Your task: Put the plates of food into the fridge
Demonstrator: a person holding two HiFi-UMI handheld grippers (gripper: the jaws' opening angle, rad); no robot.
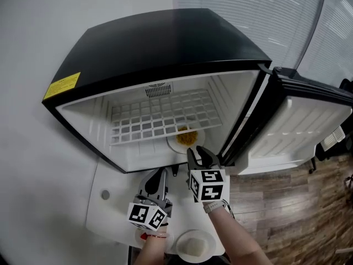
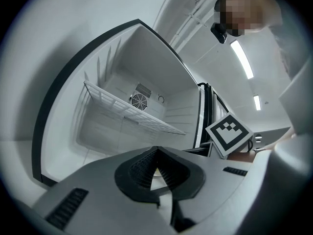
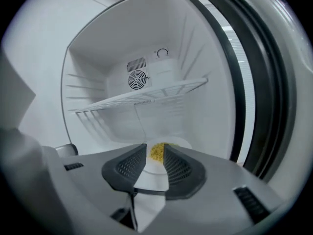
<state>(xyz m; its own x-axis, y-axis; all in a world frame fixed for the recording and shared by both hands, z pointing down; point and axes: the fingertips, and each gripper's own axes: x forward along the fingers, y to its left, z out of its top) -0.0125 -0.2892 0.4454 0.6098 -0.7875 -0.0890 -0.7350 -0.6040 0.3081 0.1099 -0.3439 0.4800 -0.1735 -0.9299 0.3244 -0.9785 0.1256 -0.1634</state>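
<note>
1 plate (image 1: 194,246) w/ rice maybe, head view only.

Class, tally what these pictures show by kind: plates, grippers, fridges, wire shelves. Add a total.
Plates: 3 (plate of yellow food, plate of white food, partly hidden plate)
Grippers: 2 (left gripper, right gripper)
Fridge: 1
Wire shelf: 1
Total: 7

One fridge (image 1: 165,48); one wire shelf (image 1: 160,117); two food plates (image 1: 186,140) (image 1: 194,246); two hand-held grippers (image 1: 160,176) (image 1: 199,155).

Free fridge floor (image 1: 143,154) beside plate (image 1: 173,144)
</note>
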